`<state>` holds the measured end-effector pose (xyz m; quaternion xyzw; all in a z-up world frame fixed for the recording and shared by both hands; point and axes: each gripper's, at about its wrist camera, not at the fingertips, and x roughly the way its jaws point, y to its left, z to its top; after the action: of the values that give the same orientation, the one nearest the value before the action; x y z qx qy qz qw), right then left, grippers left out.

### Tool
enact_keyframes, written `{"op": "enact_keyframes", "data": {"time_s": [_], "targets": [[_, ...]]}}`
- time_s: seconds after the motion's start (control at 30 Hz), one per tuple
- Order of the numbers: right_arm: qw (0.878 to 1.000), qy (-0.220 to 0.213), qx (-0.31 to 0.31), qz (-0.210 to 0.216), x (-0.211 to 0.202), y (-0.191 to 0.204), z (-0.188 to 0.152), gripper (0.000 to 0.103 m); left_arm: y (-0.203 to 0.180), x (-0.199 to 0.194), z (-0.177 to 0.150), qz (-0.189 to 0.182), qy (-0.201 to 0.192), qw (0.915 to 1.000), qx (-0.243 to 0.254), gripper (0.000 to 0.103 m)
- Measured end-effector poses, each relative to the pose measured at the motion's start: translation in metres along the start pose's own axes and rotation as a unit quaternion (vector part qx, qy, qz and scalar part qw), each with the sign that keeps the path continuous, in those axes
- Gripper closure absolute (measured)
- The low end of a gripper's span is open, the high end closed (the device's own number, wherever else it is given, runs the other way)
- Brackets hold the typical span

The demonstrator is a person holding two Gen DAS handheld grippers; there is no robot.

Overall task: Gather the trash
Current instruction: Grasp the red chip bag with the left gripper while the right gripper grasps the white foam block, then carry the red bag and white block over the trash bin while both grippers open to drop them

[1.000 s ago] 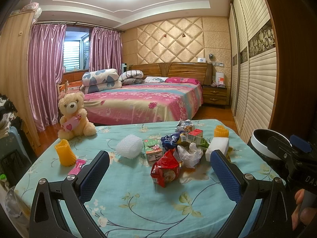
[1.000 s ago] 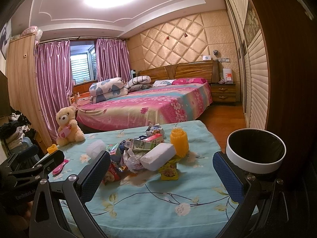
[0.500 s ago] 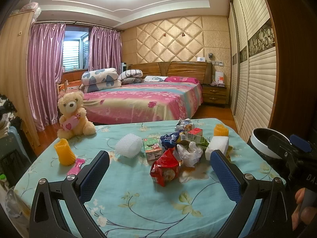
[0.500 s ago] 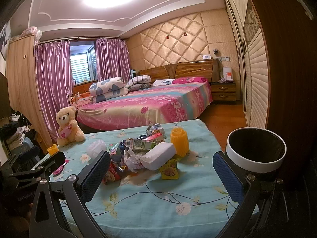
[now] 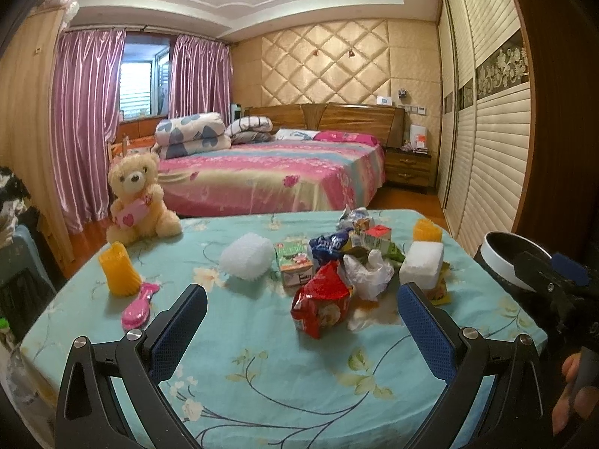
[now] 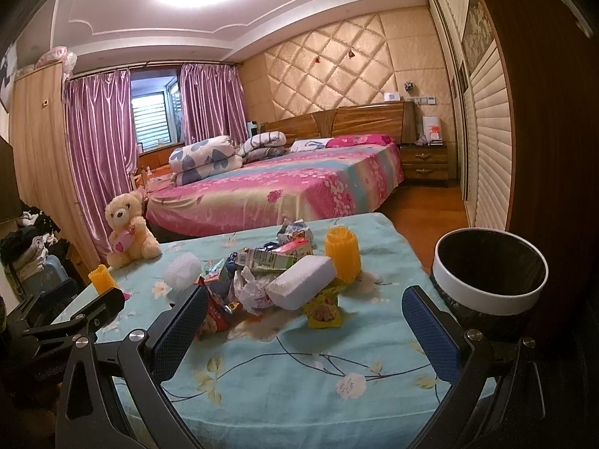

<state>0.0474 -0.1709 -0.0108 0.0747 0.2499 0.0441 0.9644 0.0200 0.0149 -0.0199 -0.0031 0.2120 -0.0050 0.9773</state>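
Note:
A heap of trash lies on the turquoise tablecloth [image 5: 243, 336]: a red snack bag [image 5: 322, 305], a crumpled white plastic bag [image 5: 365, 273], a green juice carton [image 5: 294, 267], a blue wrapper [image 5: 329, 243] and a yellow packet [image 6: 322, 312]. A white-rimmed black bin [image 6: 490, 277] stands at the table's right edge and also shows in the left wrist view [image 5: 505, 258]. My left gripper [image 5: 299, 333] is open and empty, just short of the red bag. My right gripper [image 6: 305, 331] is open and empty, near the heap.
A white foam block [image 5: 421, 267], a white bubble-wrap roll [image 5: 245, 256], two orange cups [image 5: 118, 269] [image 5: 426, 230], a pink brush [image 5: 140, 307] and a teddy bear [image 5: 136, 198] are on the table. A bed [image 5: 269, 176] stands behind.
Both grippers have eased slightly forward toward the heap. Both stay open; nothing on the table has moved.

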Motion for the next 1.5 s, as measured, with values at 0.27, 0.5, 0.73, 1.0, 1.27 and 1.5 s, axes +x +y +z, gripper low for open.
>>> {"op": "enact_keyframes", "data": {"time_s": [0.27, 0.5, 0.73, 1.0, 1.27, 1.5], "targets": [[0.999, 0.037, 0.014, 0.008, 0.017, -0.009, -0.007, 0.0, 0.006, 0.021, -0.003, 0.002, 0.032, 0.9994, -0.008, 0.002], [0.997, 0.065, 0.03, 0.017, 0.035, -0.019, -0.009, 0.0, 0.004, 0.043, -0.005, 0.004, 0.054, 0.9985, 0.005, 0.007], [0.995, 0.093, 0.042, 0.022, 0.066, -0.026, -0.007, 0.0, 0.003, 0.073, -0.001, -0.002, 0.074, 0.9972, 0.013, 0.013], [0.99, 0.127, 0.059, 0.031, 0.106, -0.029, -0.007, 0.025, 0.002, 0.111, 0.003, -0.009, 0.105, 0.9942, 0.018, 0.028], [0.983, 0.157, 0.077, 0.056, 0.136, -0.031, -0.006, 0.05, -0.005, 0.134, 0.004, -0.02, 0.137, 0.9903, 0.017, 0.059], [0.98, 0.164, 0.079, 0.084, 0.133, -0.032, -0.011, 0.073, -0.007, 0.123, 0.006, -0.029, 0.138, 0.9899, 0.019, 0.073]]}}
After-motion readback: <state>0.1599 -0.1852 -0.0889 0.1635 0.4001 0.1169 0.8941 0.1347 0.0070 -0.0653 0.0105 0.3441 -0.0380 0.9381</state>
